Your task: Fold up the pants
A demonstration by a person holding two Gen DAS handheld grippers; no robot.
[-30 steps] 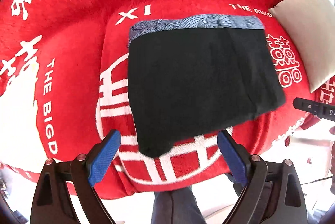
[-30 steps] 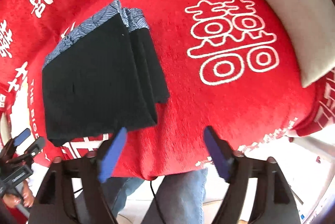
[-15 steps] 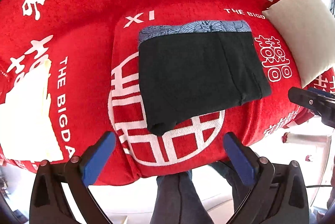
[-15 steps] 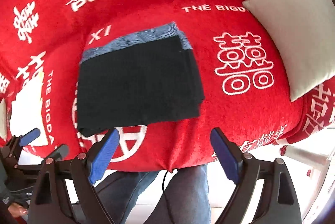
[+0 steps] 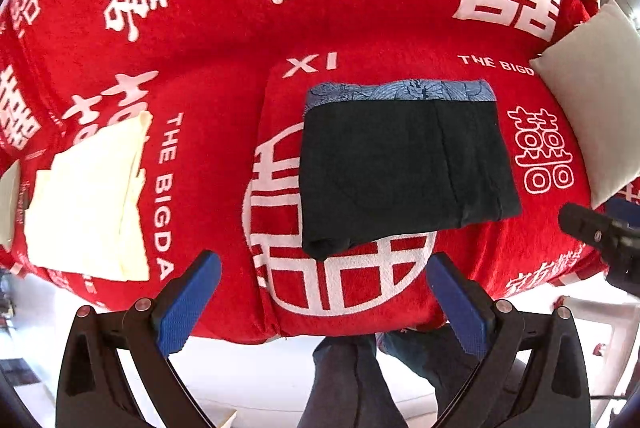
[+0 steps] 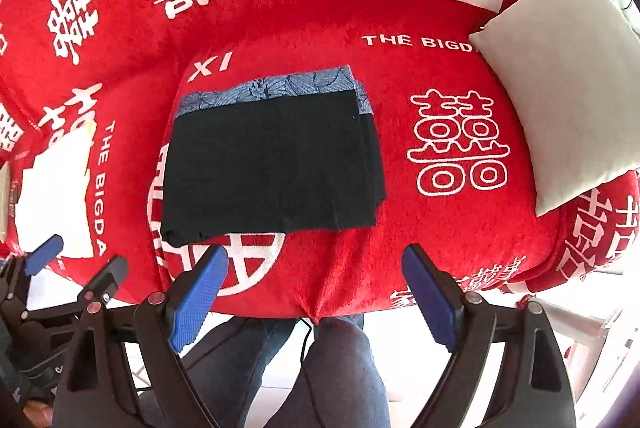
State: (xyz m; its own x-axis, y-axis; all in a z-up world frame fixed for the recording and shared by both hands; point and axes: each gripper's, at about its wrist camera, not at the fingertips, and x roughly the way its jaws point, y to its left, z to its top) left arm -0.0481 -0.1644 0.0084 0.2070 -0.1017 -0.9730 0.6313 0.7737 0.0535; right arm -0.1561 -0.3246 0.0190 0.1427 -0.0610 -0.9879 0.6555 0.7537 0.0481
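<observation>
The black pants (image 5: 404, 168) lie folded in a flat rectangle on the red seat, with a blue patterned waistband along the far edge. They also show in the right wrist view (image 6: 272, 164). My left gripper (image 5: 320, 302) is open and empty, held back from the near edge of the seat. My right gripper (image 6: 316, 294) is open and empty, also off the front edge. Neither touches the pants.
The red sofa cover (image 5: 224, 76) with white characters spreads all around. A pale yellow folded cloth (image 5: 88, 200) lies at the left. A grey cushion (image 6: 568, 76) rests at the right. The person's legs (image 6: 340, 372) stand below the seat's front edge.
Both grippers have pulled back and up from the pants, which now look smaller and farther. The pants stay folded in place.
</observation>
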